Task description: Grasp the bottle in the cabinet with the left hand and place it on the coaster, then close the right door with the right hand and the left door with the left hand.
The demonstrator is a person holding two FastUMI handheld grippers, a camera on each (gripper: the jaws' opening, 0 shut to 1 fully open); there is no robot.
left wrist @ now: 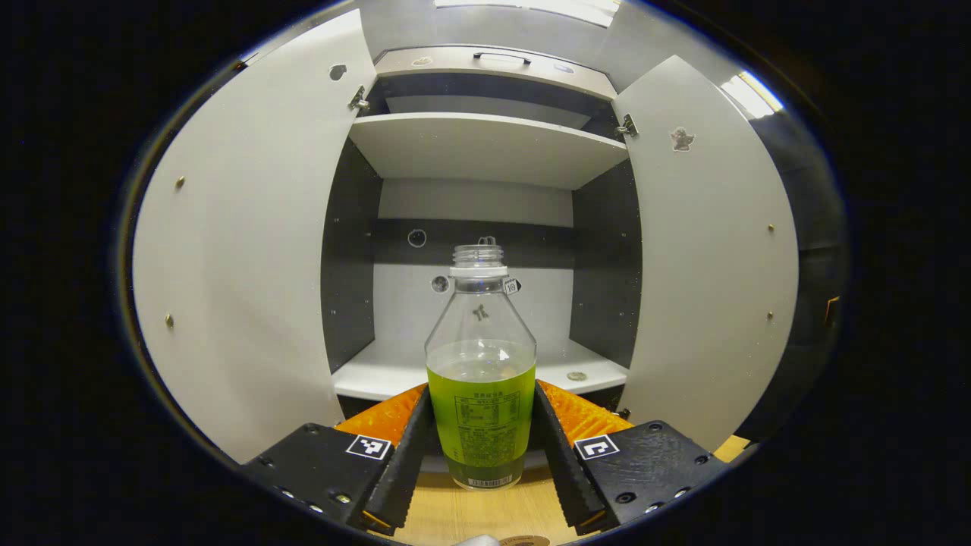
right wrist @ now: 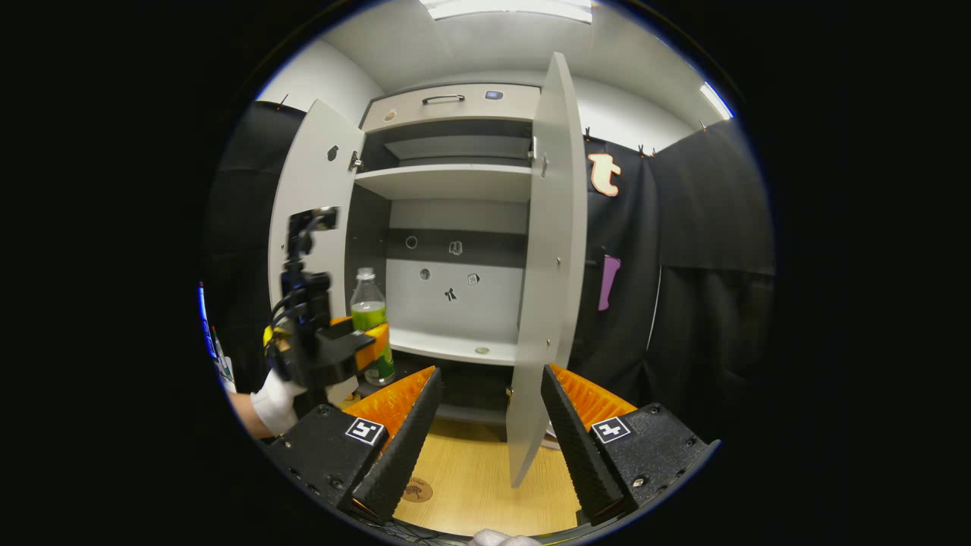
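Note:
A clear bottle (left wrist: 481, 356) half full of green liquid stands upright between the fingers of my left gripper (left wrist: 482, 402), which is shut on its lower body. It hangs just above the wooden tabletop (left wrist: 455, 516), in front of the open cabinet. In the right gripper view the same bottle (right wrist: 369, 303) and left gripper (right wrist: 362, 345) are at the left, held by a gloved hand (right wrist: 274, 402). A round coaster (right wrist: 417, 490) lies on the table below. My right gripper (right wrist: 485, 425) is open and holds nothing; the right door (right wrist: 548, 265) stands edge-on beyond it.
Both cabinet doors are swung wide: the left door (left wrist: 243, 265) and right door (left wrist: 705, 265) flank the bottle. The lower shelf (left wrist: 379, 375) holds a small round object (left wrist: 576, 375). An upper shelf (left wrist: 485, 144) and a drawer with a handle (left wrist: 501, 57) sit above.

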